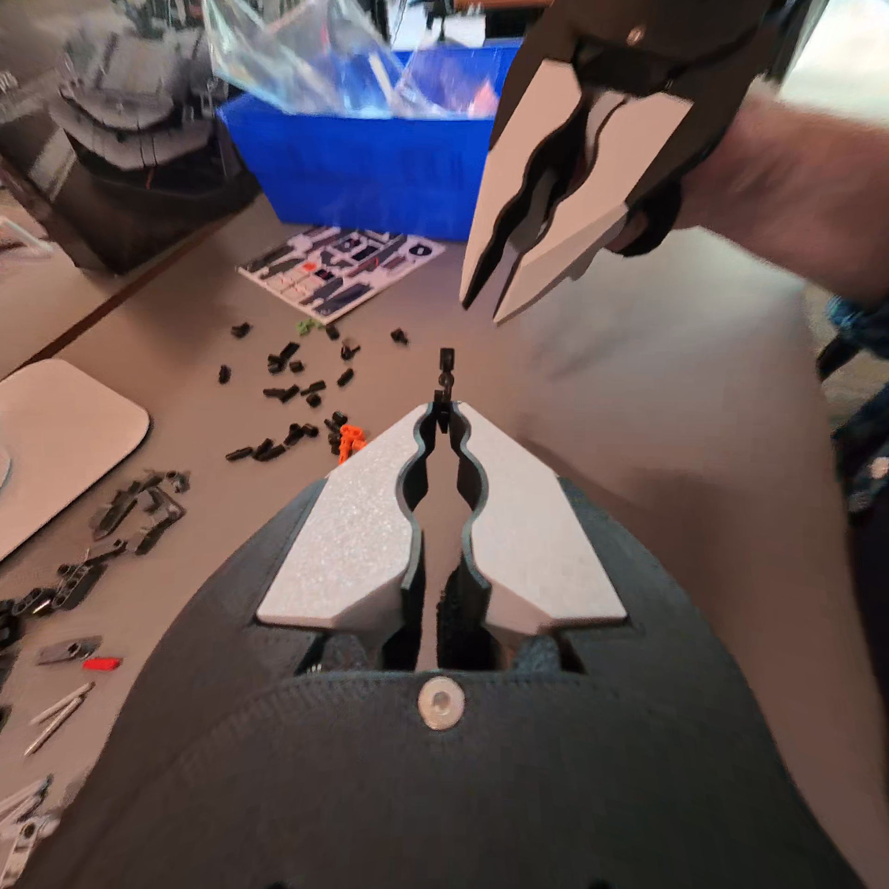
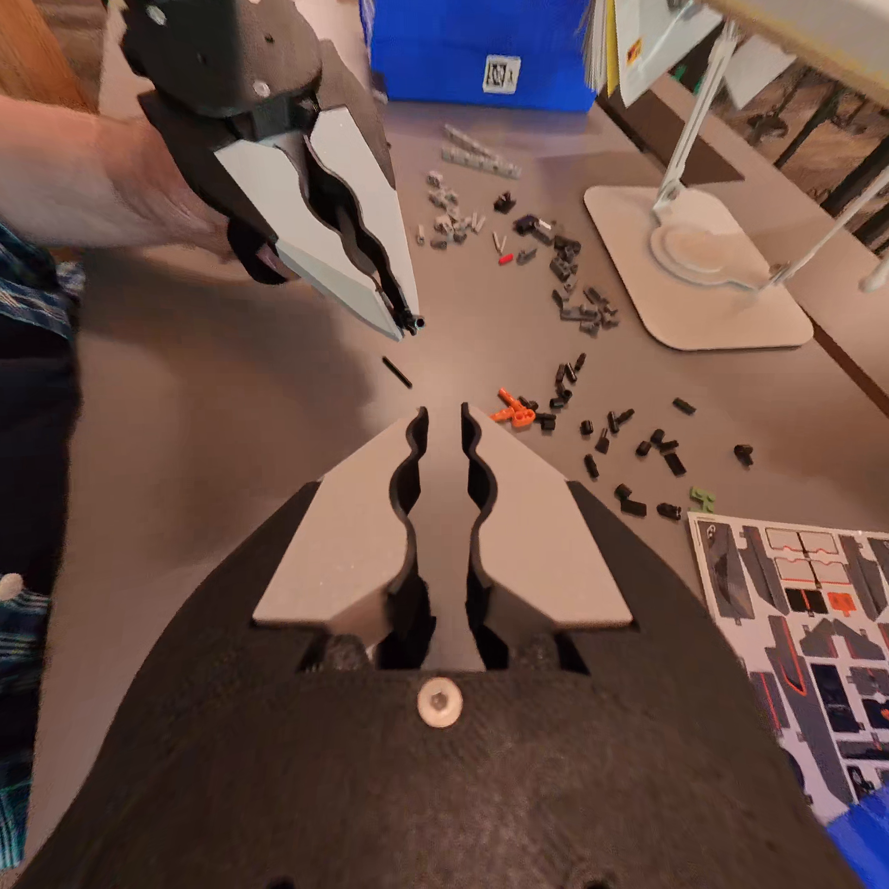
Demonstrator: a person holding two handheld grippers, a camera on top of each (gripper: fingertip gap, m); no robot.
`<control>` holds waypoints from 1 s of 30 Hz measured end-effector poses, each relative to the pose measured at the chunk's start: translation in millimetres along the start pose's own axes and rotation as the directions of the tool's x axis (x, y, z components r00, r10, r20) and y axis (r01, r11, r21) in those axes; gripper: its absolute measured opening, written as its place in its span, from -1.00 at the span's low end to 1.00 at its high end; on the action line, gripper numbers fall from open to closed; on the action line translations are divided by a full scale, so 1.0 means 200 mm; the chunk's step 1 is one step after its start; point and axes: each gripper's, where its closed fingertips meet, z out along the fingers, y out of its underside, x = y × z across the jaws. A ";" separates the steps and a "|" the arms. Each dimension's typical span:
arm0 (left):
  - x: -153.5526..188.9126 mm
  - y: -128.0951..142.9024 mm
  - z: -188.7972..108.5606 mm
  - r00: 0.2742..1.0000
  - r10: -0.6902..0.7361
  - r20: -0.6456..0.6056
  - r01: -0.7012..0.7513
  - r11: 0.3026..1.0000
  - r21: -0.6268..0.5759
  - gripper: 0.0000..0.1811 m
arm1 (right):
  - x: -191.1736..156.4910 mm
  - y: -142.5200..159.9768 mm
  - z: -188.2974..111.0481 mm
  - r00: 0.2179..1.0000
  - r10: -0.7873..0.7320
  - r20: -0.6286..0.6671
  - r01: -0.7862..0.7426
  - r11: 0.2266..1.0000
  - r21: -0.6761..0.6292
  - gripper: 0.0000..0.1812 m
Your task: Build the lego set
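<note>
The left gripper pinches a small black assembly at its tips, while the right gripper, jaws spread and empty, likely next picks up the black axle just ahead of them.

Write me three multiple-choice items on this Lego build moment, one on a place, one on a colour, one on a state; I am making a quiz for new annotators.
1. Where does the sticker sheet lie?
A. inside the bin
B. on the table in front of the blue bin
C. on the lamp base

2. What colour is the odd piece at the near end of the scattered black pins?
A. orange
B. yellow
C. white

3. What is the left gripper doing?
A. hanging open and empty
B. resting on the sheet
C. pinching a small black piece at its tips

Answers:
1 B, the sheet lies flat on the table just before the bin.
2 A, it is bright orange among black.
3 C, its jaws are closed on the piece; the right gripper is open and empty.
</note>
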 end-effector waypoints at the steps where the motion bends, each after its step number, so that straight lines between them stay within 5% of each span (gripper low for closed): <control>1: 0.01 -0.02 -0.02 1.000 -0.010 -0.013 0.010 1.000 0.026 -0.94 | -0.01 -0.03 -0.01 1.000 0.003 0.007 -0.003 1.000 0.026 -0.85; 6: 0.09 -0.14 -0.08 0.994 -0.035 -0.105 0.050 0.988 0.143 -0.95 | -0.13 -0.20 -0.01 0.995 0.012 0.103 -0.028 0.988 0.154 -0.80; 11: 0.18 -0.19 -0.12 0.983 -0.043 -0.180 0.080 0.977 0.199 -0.96 | -0.22 -0.30 -0.03 0.980 0.036 0.195 -0.083 0.968 0.238 -0.96; 30: 0.26 -0.22 -0.17 0.972 -0.083 -0.221 0.136 0.962 0.236 -0.94 | -0.33 -0.35 -0.03 0.937 0.162 0.310 -0.266 0.907 0.327 -0.99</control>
